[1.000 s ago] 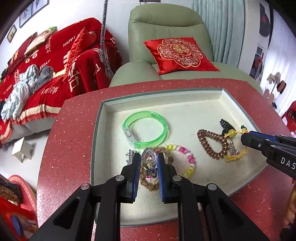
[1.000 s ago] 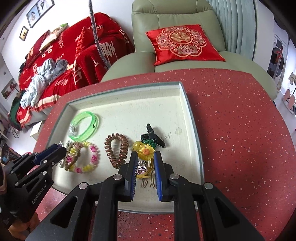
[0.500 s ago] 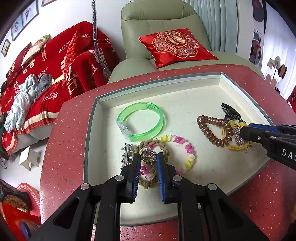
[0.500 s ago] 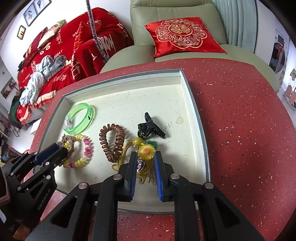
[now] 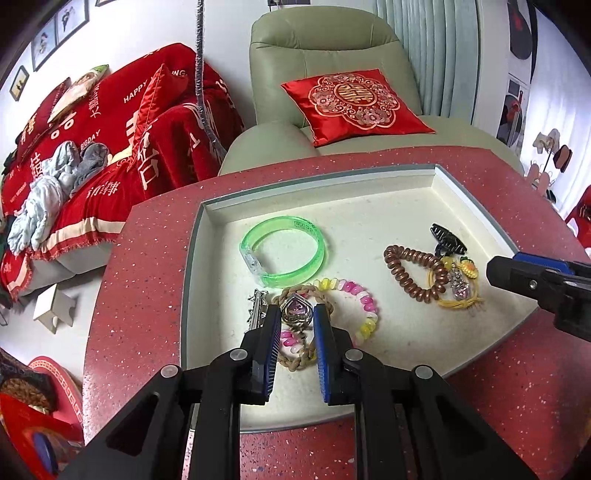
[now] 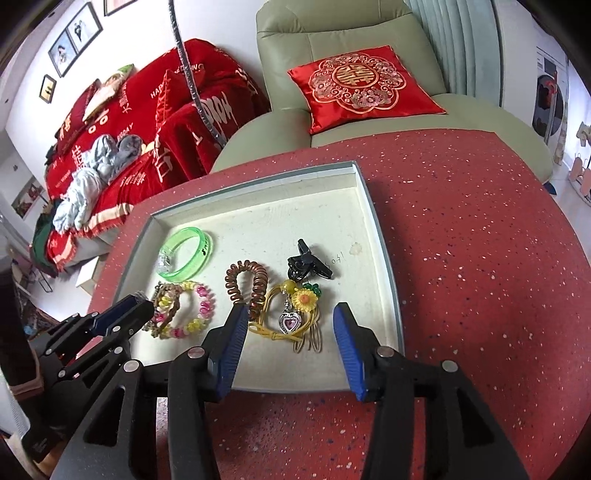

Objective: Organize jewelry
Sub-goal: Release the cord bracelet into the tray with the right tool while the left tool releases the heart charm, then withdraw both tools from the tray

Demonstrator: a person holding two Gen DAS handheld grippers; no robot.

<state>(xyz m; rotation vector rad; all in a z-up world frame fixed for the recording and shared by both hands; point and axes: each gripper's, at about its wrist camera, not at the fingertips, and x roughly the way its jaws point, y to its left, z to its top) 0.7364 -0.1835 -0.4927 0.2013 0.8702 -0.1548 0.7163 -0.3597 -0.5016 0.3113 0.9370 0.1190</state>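
A red speckled table [image 5: 147, 258] fills the foreground. Beyond its far edge stands a pale green armchair [image 5: 325, 55], and a red embroidered cushion [image 5: 351, 103] leans on its seat against the backrest. To the left of the armchair is a sofa under a red blanket [image 6: 122, 122] with white lettering, where a heap of grey-blue clothes [image 6: 96, 162] lies. Framed pictures [image 6: 74, 33] hang on the white wall above it. A pale pleated curtain [image 5: 439, 48] hangs behind the armchair's right side.
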